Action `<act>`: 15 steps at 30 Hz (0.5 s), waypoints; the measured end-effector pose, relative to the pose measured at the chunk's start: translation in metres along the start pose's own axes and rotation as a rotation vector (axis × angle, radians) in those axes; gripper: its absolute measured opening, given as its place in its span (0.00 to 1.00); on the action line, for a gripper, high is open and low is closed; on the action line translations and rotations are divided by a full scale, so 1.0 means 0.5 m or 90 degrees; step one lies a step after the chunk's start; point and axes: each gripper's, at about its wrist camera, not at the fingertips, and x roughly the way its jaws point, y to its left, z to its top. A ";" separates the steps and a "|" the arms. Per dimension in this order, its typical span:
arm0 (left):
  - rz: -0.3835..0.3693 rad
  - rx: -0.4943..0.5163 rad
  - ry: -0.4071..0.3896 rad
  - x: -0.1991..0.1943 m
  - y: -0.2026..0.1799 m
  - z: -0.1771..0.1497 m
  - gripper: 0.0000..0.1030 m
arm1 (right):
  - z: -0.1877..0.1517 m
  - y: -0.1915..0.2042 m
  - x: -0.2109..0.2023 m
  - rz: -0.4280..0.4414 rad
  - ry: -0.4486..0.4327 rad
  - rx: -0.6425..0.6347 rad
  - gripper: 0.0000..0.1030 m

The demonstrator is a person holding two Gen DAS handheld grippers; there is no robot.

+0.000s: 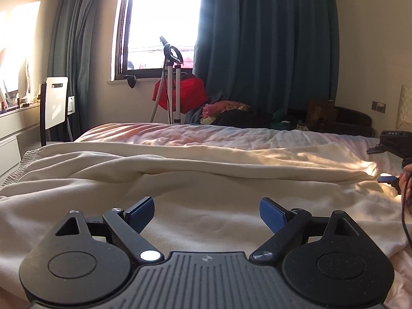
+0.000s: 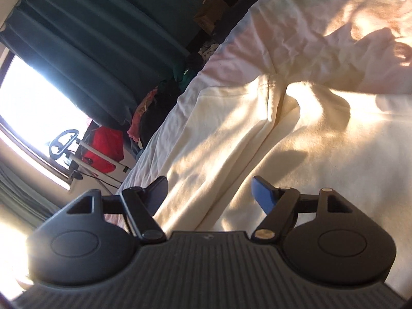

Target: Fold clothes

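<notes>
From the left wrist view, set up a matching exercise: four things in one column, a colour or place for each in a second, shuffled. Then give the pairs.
Things:
1. cream garment
2. bag
3. curtain
4. chair

Descriptions:
A. dark teal, hanging beside the window
B. white-backed, standing at the left by the counter
C. spread on the bed under the open left hand-held gripper
D. red, below the window sill behind the bed

Pairs: 1-C, 2-D, 3-A, 4-B
</notes>
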 end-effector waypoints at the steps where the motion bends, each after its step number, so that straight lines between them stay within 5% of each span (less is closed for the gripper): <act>1: 0.001 -0.003 0.003 0.003 0.001 0.000 0.88 | 0.006 -0.008 0.017 0.002 -0.004 0.005 0.72; 7: 0.004 -0.032 0.027 0.036 0.010 -0.002 0.89 | 0.031 -0.076 0.092 -0.003 -0.011 0.085 0.64; 15: 0.004 -0.068 0.070 0.081 0.025 -0.013 0.89 | 0.038 -0.068 0.168 -0.029 -0.071 0.035 0.62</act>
